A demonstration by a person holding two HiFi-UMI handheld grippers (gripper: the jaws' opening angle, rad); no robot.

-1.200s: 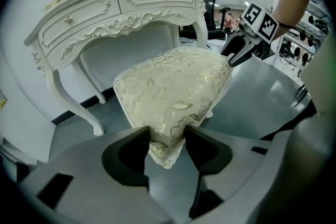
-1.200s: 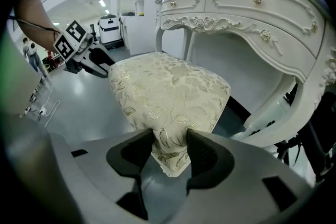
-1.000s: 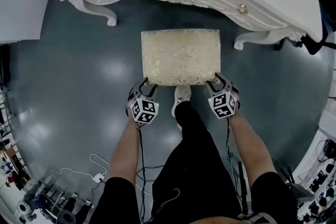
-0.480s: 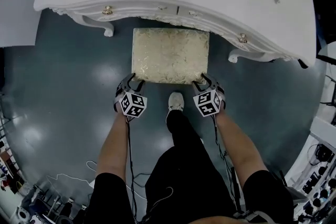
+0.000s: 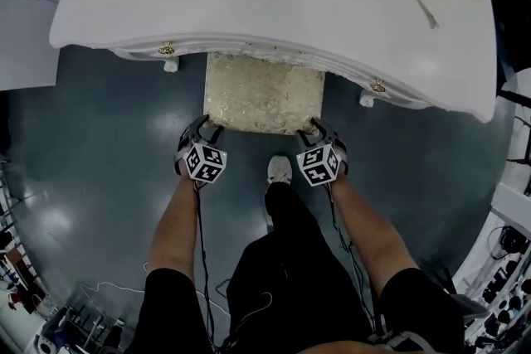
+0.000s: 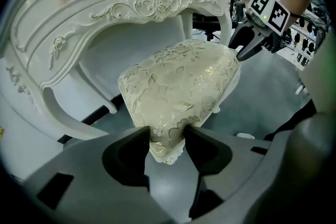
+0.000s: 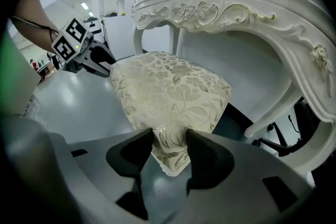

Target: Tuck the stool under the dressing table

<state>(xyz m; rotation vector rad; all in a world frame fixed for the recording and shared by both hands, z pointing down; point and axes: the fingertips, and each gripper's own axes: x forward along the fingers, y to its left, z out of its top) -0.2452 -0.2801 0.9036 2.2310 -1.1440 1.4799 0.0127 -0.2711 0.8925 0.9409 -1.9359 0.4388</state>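
The left gripper is clenching the stool's near left corner, its two dark jaws pressing into the gold-patterned fabric from either side. The right gripper is doing the same at the near right corner, jaws spread fairly wide but with the padded corner squeezed between them. In the head view both are lying at the seat's near edge, on the side facing away from the table, with the person's forearms reaching down to them and one shoe standing between them, farther from the table than the seat. The stool is sitting square to the table, in the gap between the two front legs, below the carved arch that the gripper views are showing just ahead. Its far edge is slipping out of sight beneath the table's curved front rim, while most of the seat is showing in front of the table over the dark floor. So the lining-up looks done and the tucking looks only begun: what seems left is sliding the seat deeper into the kneehole until it is lying under the top, keeping it clear of both legs, then letting go of both corners.
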